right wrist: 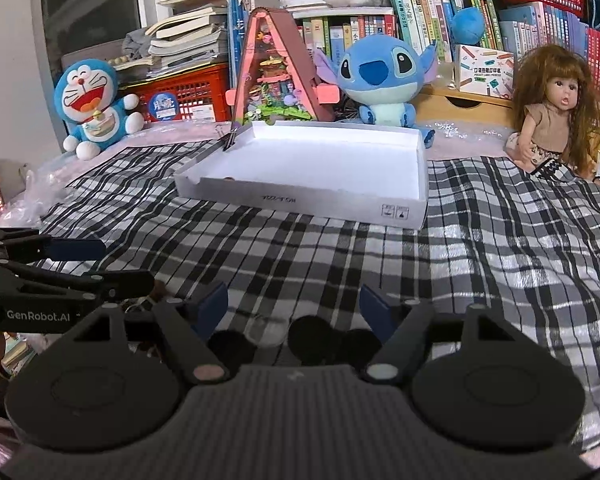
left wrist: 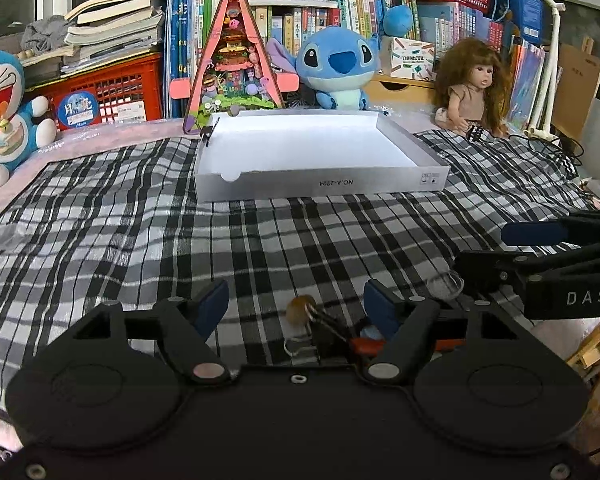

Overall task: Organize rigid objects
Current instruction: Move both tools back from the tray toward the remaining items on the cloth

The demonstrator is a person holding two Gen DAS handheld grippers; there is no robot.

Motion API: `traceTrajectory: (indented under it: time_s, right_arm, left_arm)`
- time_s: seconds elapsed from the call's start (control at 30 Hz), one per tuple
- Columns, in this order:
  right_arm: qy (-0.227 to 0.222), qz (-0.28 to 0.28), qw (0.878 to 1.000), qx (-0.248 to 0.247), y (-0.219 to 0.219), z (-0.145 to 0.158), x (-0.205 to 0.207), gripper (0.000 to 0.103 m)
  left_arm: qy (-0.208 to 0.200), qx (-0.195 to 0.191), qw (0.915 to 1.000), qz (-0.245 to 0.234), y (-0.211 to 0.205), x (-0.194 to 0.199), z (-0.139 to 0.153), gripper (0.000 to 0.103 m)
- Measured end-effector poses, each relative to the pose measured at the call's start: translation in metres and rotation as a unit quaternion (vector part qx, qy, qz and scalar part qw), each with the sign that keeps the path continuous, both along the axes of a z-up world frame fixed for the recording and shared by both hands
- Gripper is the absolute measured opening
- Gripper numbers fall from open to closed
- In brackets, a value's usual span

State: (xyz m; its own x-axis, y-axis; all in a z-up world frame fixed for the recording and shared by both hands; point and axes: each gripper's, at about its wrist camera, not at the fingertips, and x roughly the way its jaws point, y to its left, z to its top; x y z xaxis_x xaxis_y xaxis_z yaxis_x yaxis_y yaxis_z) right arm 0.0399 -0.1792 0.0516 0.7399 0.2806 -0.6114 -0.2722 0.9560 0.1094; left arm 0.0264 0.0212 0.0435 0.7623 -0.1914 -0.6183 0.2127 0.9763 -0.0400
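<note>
The white box [left wrist: 320, 152] lies open-side-up at twelve o'clock on the checked cloth [left wrist: 140, 240], its low front wall turned toward me, which I judge makes it the place for collecting the small hard pieces. A black binder clip [left wrist: 209, 133] already bites its far left corner at eleven o'clock.

My left gripper [left wrist: 296, 306] hangs low over a little heap at six o'clock: an amber bead [left wrist: 300, 309] on a metal ring, another dark binder clip [left wrist: 328, 336], something orange-red [left wrist: 366, 346] beside it. My fingers [left wrist: 212, 304] stand wide apart with the heap between them, and neither pad presses on anything, so I hold nothing.

My right gripper [right wrist: 294, 308] is just beside it at three o'clock, also spread wide and empty. Beneath it lie dark round pieces [right wrist: 312, 334] and what looks like a clear disc [right wrist: 264, 330]; I cannot tell exactly what they are. The pads hover apart from them.

The pieces sit close to me and well apart from the box, so I judge the sorting has barely begun, with both hands set to pick first.
</note>
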Motion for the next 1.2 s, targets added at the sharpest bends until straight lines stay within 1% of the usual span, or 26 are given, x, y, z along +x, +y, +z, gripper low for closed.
traceTrajectory:
  time_s: [0.1, 0.33, 0.4, 0.43, 0.47, 0.57, 0.6, 0.67, 0.77, 0.83, 0.9, 0.93, 1.0, 1.03, 1.1, 1.2]
  right_arm:
    - [-0.003, 0.002, 1.0, -0.005, 0.003, -0.002, -0.008, 0.083]
    - [-0.004, 0.004, 1.0, -0.007, 0.007, -0.006, -0.02, 0.083]
    - [-0.003, 0.004, 1.0, -0.007, 0.008, -0.007, -0.023, 0.083]
    - [-0.003, 0.005, 1.0, -0.006, 0.008, -0.008, -0.024, 0.083]
    - [-0.002, 0.005, 1.0, -0.005, 0.008, -0.009, -0.026, 0.083]
    - [0.001, 0.008, 1.0, -0.002, 0.01, -0.01, -0.03, 0.083]
    - [0.003, 0.01, 1.0, 0.0, 0.01, -0.011, -0.031, 0.083]
    - [0.005, 0.012, 1.0, 0.002, 0.011, -0.012, -0.034, 0.083]
    - [0.003, 0.017, 1.0, 0.001, 0.014, -0.014, -0.039, 0.083]
    - [0.001, 0.023, 1.0, -0.001, 0.016, -0.015, -0.042, 0.076]
    - [0.0, 0.027, 1.0, -0.003, 0.018, -0.016, -0.044, 0.058]
    - [0.002, 0.029, 1.0, -0.003, 0.019, -0.016, -0.045, 0.054]
    - [0.005, 0.033, 0.999, 0.001, 0.02, -0.017, -0.046, 0.046]
    - [0.006, 0.037, 0.999, 0.003, 0.02, -0.017, -0.047, 0.045]
    - [0.008, 0.044, 0.999, 0.004, 0.022, -0.018, -0.048, 0.039]
    - [0.015, 0.054, 0.998, 0.005, 0.023, -0.021, -0.047, 0.035]
  left_arm:
    - [0.003, -0.005, 1.0, 0.001, 0.002, -0.006, -0.003, 0.073]
    - [-0.001, 0.002, 1.0, 0.003, 0.006, -0.022, -0.009, 0.073]
    - [0.001, 0.0, 1.0, 0.003, 0.007, -0.024, -0.01, 0.069]
    - [0.005, -0.002, 1.0, 0.003, 0.007, -0.025, -0.011, 0.065]
    - [0.009, -0.004, 1.0, 0.002, 0.008, -0.026, -0.012, 0.059]
    - [0.02, -0.015, 0.9997, -0.006, 0.009, -0.032, -0.015, 0.046]
    - [0.023, -0.018, 0.9995, -0.009, 0.008, -0.033, -0.015, 0.045]
    - [0.026, -0.021, 0.9993, -0.017, 0.007, -0.037, -0.016, 0.035]
    - [0.031, -0.029, 0.9985, -0.033, 0.003, -0.041, -0.015, 0.028]
    - [0.035, -0.035, 0.9977, -0.047, -0.001, -0.044, -0.015, 0.024]
    - [0.036, -0.036, 0.997, -0.058, -0.005, -0.045, -0.015, 0.022]
    - [0.036, -0.034, 0.9967, -0.064, -0.008, -0.046, -0.016, 0.02]
    - [0.034, -0.029, 0.9966, -0.069, -0.013, -0.046, -0.017, 0.019]
    - [0.034, -0.028, 0.9965, -0.072, -0.015, -0.045, -0.018, 0.019]
    - [0.033, -0.028, 0.9963, -0.074, -0.019, -0.043, -0.02, 0.019]
    - [0.03, -0.024, 0.9963, -0.077, -0.024, -0.038, -0.023, 0.021]
